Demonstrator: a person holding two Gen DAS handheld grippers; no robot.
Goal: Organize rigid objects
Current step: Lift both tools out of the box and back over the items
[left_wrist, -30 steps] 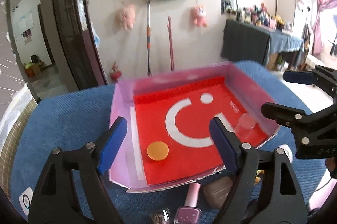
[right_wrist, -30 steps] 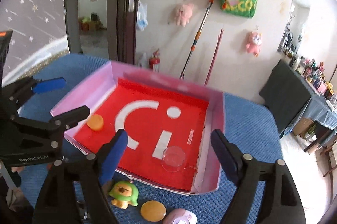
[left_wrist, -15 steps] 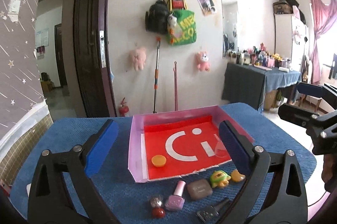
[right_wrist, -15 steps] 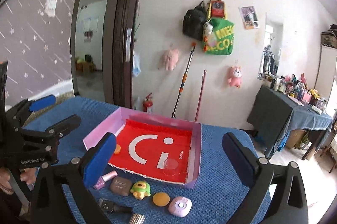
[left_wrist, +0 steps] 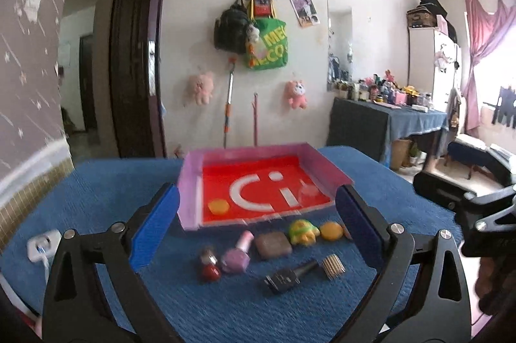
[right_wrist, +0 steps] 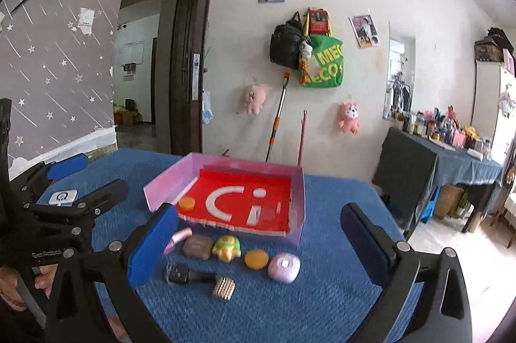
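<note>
The loose pieces lay in a ragged row on the blue tabletop (left_wrist: 96, 188), just in front of the open near edge of the pink tray (left_wrist: 190, 181): a pink nail polish bottle (left_wrist: 239, 252), a brown compact (left_wrist: 272, 245), a green turtle toy (left_wrist: 301, 231) and an orange disc (left_wrist: 331, 230), with a dark bottle (left_wrist: 288, 276) and a ribbed gold cap (left_wrist: 333, 266) nearer to me. The dark bottle lay on its side, its long axis running roughly across my view, cap end toward the gold cap. A lilac case (right_wrist: 283, 267) sat at the right end of the row (I saw it only in the right wrist view).

Inside the tray I could see one orange disc (left_wrist: 218, 206) and what looked like a clear cup (left_wrist: 309, 190), blurred.

My left gripper (left_wrist: 256, 225) hung above the row with its jaws wide apart and nothing between them; my right gripper (right_wrist: 258, 243) was likewise spread and empty. I judged the left nearer the polish and compact, the right nearer the lilac case.
</note>
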